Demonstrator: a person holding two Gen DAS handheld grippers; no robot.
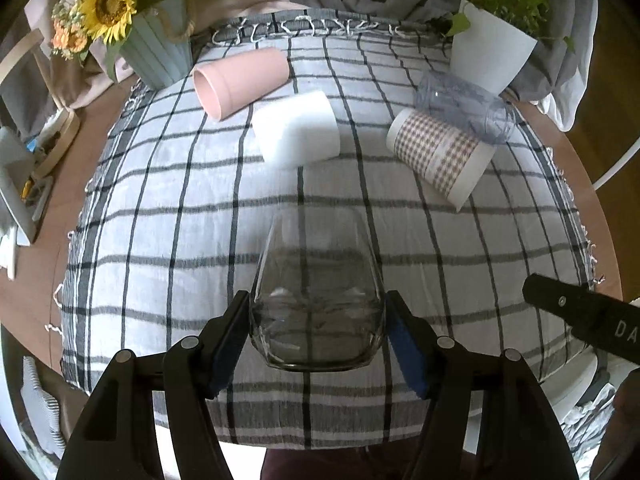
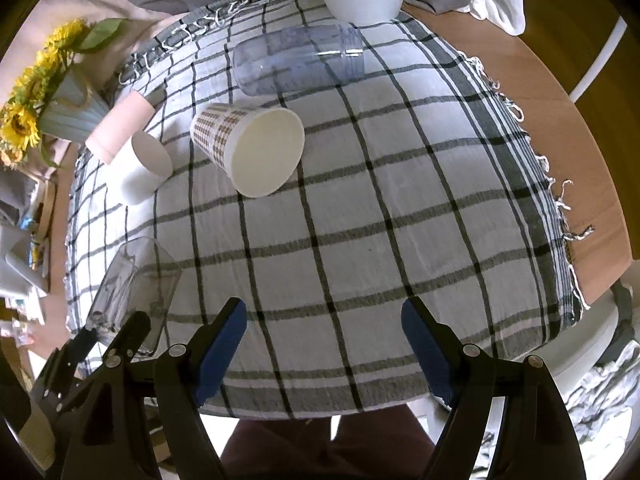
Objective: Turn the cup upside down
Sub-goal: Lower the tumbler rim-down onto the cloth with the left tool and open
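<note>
My left gripper (image 1: pixel 318 316) is shut on a clear stemless glass (image 1: pixel 316 280), its blue pads pressed on both sides of the wide part. The glass is held over the checked cloth (image 1: pixel 160 200), tilted away from me. The glass also shows at the lower left of the right wrist view (image 2: pixel 132 284), with the left gripper's fingers below it. My right gripper (image 2: pixel 324 332) is open and empty above the cloth's near edge. Its black finger shows at the right edge of the left wrist view (image 1: pixel 580 312).
Several cups lie on their sides on the cloth: a pink one (image 1: pixel 240 80), a white one (image 1: pixel 296 128), a checked paper one (image 2: pixel 248 144) and a clear bluish plastic one (image 2: pixel 298 60). A sunflower pot (image 1: pixel 156 48) and a white plant pot (image 1: pixel 492 52) stand at the back.
</note>
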